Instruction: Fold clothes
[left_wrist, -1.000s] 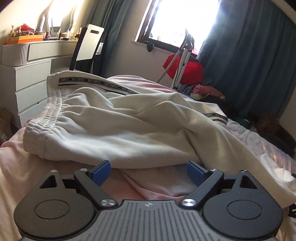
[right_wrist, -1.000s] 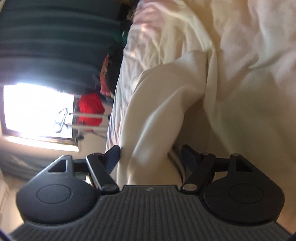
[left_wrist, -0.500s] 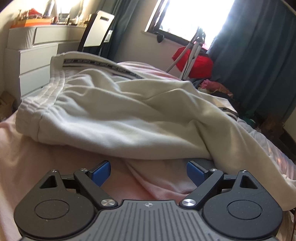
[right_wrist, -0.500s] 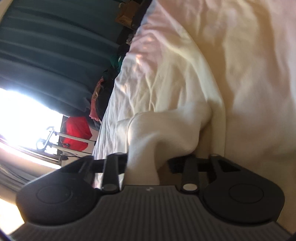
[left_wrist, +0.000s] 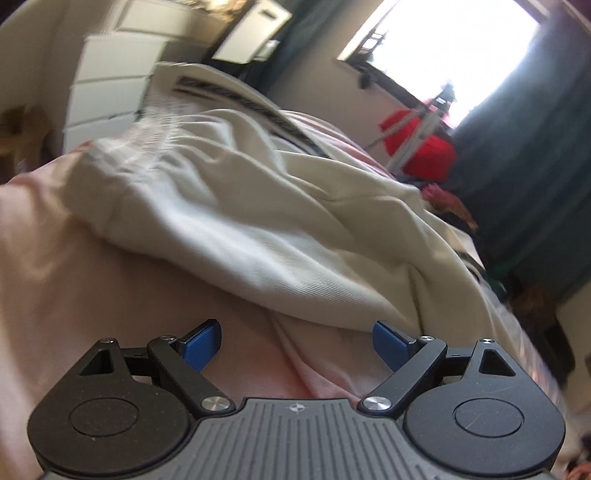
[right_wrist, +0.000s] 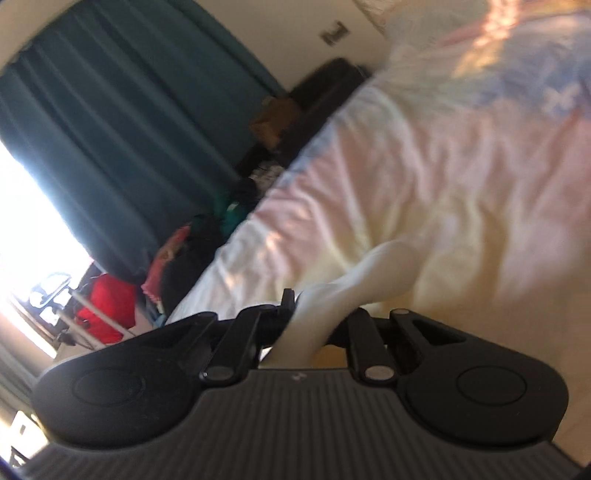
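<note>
Cream sweatpants lie rumpled on the pink bedsheet, with the ribbed waistband at the far left. My left gripper is open and empty, low over the sheet just in front of the near edge of the pants. My right gripper is shut on a fold of the cream fabric, which rises from the bed into the jaws. The rest of the pants is out of the right wrist view.
A white dresser and a chair stand beyond the bed at the left. A bright window, teal curtains, a red bag on a rack and piled clothes flank the bed's far side.
My right gripper has closed on the cream fabric and has swung, lifting the fold from the bed. My left gripper has tilted and moved closer to the pants' edge, still open.
</note>
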